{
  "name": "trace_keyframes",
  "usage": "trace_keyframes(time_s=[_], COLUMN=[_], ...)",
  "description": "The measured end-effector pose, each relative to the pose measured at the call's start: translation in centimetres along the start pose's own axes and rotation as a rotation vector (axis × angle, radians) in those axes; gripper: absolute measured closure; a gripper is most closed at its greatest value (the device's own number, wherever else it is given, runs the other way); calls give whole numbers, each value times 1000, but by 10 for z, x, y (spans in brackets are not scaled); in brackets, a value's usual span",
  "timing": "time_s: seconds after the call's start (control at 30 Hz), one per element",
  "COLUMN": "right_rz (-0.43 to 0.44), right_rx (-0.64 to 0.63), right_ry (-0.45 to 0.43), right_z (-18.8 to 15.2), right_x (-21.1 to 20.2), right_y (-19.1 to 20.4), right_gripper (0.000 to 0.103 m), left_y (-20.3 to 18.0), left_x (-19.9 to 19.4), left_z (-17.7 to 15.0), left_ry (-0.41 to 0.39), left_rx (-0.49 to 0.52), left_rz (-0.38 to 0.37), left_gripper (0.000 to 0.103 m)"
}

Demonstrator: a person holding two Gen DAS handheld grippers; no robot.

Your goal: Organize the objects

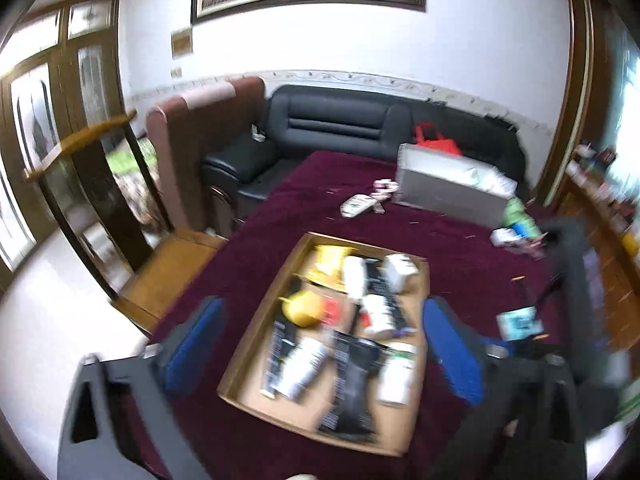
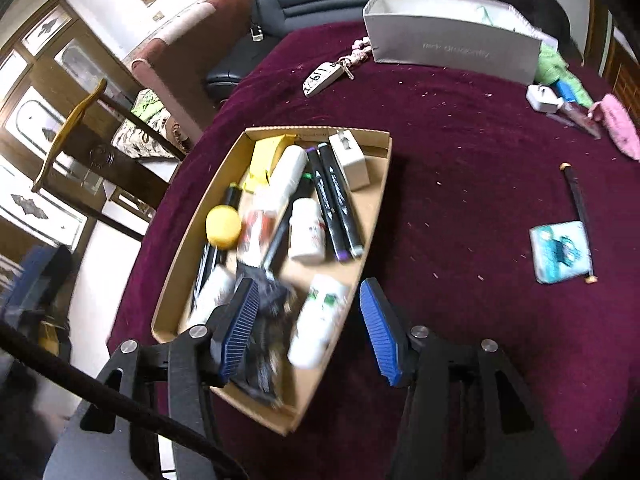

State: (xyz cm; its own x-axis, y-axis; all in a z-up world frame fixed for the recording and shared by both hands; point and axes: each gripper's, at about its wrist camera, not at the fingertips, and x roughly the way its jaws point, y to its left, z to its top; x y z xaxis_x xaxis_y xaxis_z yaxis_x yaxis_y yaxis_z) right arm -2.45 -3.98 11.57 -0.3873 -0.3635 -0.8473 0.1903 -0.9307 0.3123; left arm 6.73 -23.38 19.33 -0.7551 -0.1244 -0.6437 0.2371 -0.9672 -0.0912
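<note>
A shallow cardboard tray (image 2: 382,184) lies on the maroon tablecloth, also in the left wrist view (image 1: 256,330). It holds white bottles (image 2: 306,234), black markers (image 2: 338,204), a yellow ball (image 2: 223,226), a white box (image 2: 352,160) and a dark packet (image 2: 268,344). My right gripper (image 2: 308,332) is open and empty, just above the tray's near end, its jaws astride a white bottle (image 2: 320,320). My left gripper (image 1: 320,352) is open and empty, higher above the tray. On the cloth to the right lie a teal card pack (image 2: 560,252) and a black stick (image 2: 578,208).
A grey box (image 2: 452,46) stands at the table's far side, with a key fob (image 2: 322,78) beside it. A white charger (image 2: 542,98), green cloth (image 2: 554,64) and pink item (image 2: 620,128) lie far right. A black sofa (image 1: 340,120) and wooden chair (image 2: 72,128) border the table.
</note>
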Motion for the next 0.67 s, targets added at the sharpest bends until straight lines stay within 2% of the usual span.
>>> trace_keyframes(time_s=[0.07,0.2,0.3,0.43,0.67], right_rz=[2,7,18,40,54], right_rx=[-36,-100,-131,-166,-233], right_ry=[1,20,30,45,69], right_z=[-12,-38,-53,-67,-84], right_x=[-4,-9,-11,-14,-14], right_y=[5,14,20,28,46], right_gripper=[51,51,51,51,50], left_y=[0,-4,-2,5,13], left_x=[-8,-20,-28,-32,-39], left_z=[-1,-6,-15,-30,-45], left_ry=[-6,-17,10,46,61], left_rx=[-25,-8,-27,-50,-67], left_rz=[-28,108,103,178,254], left_gripper=[3,3,3,3,3])
